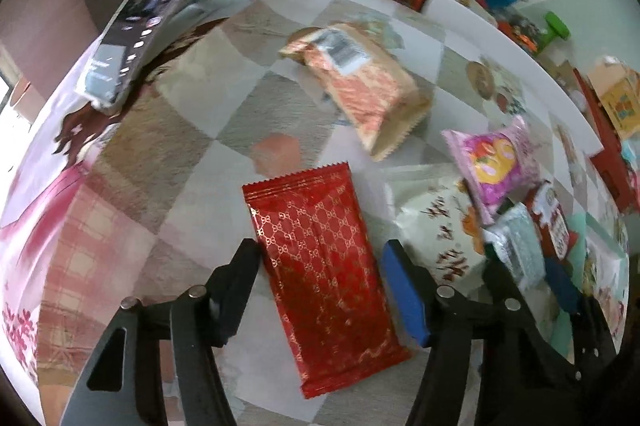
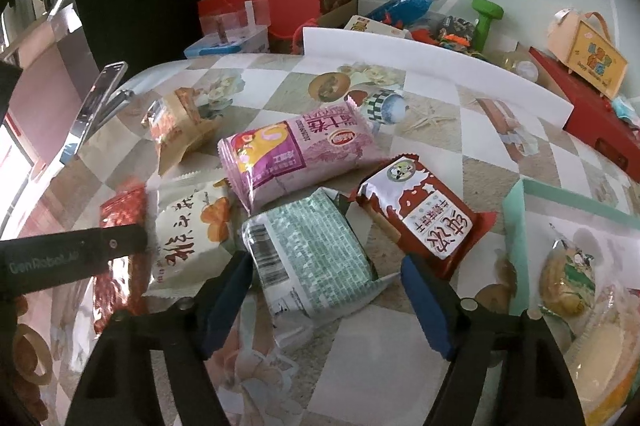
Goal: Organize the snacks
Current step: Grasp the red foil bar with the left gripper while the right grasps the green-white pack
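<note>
My left gripper [image 1: 324, 266] is open, its fingers on either side of a flat red packet with gold pattern [image 1: 320, 266] lying on the table. My right gripper [image 2: 326, 274] is open around a green-and-silver snack packet [image 2: 312, 254]. Near it lie a white packet with black characters [image 2: 188, 234], a pink packet [image 2: 296, 154], a red-and-white packet [image 2: 420, 214] and a tan-orange packet [image 2: 176, 126]. The tan-orange packet also shows in the left wrist view [image 1: 360, 86]. The left gripper's body shows at the left of the right wrist view [image 2: 72, 254].
A teal tray [image 2: 516, 226] at the right holds wrapped snacks [image 2: 568, 278]. A phone on a stand [image 1: 140, 26] sits at the table's left. A white board [image 2: 440, 66], boxes, a blue bottle [image 2: 404, 6] and a green dumbbell [image 2: 486, 18] lie behind the table.
</note>
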Action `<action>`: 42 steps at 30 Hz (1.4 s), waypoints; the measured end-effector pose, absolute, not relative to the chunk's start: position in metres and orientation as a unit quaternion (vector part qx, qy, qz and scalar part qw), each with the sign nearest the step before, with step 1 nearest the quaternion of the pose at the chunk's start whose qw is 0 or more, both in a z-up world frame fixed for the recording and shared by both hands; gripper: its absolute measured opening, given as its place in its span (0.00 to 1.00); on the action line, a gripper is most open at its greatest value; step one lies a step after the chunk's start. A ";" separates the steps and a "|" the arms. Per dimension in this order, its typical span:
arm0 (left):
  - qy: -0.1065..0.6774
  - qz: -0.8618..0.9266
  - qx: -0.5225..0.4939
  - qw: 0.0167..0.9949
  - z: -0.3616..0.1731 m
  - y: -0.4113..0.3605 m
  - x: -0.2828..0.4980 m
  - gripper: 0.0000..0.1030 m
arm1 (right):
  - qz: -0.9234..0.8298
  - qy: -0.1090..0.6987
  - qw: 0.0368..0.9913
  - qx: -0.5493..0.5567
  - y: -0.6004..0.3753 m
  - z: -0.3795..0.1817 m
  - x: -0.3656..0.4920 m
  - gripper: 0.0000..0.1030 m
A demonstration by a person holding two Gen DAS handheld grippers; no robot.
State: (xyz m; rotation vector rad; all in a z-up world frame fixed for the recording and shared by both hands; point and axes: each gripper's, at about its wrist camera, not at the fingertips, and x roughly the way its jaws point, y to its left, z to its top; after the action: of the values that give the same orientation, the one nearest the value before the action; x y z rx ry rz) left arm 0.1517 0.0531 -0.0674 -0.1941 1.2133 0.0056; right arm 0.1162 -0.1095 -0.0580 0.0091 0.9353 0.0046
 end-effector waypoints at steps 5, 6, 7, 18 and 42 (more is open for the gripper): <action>0.572 -0.015 -0.074 0.817 -0.068 0.038 0.155 0.63 | 0.016 0.464 0.886 0.009 -0.108 -0.060 0.113 0.72; 0.572 -0.016 -0.075 0.816 -0.069 0.038 0.156 0.63 | 0.018 0.466 0.885 0.010 -0.107 -0.060 0.111 0.72; 0.573 -0.018 -0.077 0.816 -0.069 0.037 0.158 0.63 | 0.021 0.466 0.884 0.010 -0.107 -0.059 0.110 0.72; 0.575 -0.023 -0.085 0.813 -0.069 0.049 0.157 0.63 | 0.024 0.457 0.888 0.044 -0.117 -0.053 0.108 0.72; 0.575 -0.007 -0.013 0.818 -0.071 0.038 0.145 0.63 | -0.004 0.450 0.893 0.009 -0.112 -0.068 0.121 0.72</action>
State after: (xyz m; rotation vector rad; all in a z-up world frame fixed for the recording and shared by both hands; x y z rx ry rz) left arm 0.1448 0.0376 -0.0707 -0.0270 1.2244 -0.0157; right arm 0.1213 -0.1115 -0.0676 0.0186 0.9335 -0.0093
